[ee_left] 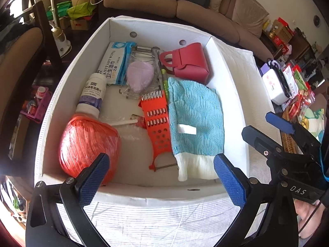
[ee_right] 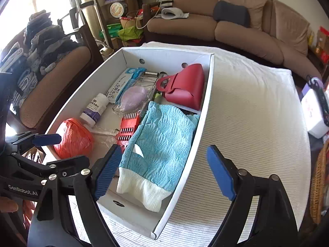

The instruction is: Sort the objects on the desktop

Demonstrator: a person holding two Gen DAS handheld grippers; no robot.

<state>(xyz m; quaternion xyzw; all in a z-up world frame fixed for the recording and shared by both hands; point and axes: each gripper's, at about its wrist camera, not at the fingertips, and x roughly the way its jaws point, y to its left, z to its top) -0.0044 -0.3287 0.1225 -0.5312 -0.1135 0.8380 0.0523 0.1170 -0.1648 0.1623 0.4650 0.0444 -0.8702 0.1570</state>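
Sitting on a white ribbed tablecloth (ee_right: 257,107), brown sofa (ee_right: 226,26) behind — white box (ee_left: 228,78) hiding orange grater (ee_left: 158,127) under teal mitt (ee_left: 195,111); both grippers' jaws gaping, empty.

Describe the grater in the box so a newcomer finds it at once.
Look in the white box on the table. Near its middle, the grater lies flat between the red twine ball and the blue mitt. It alone is flat orange-red plastic with rows of slots and holes.
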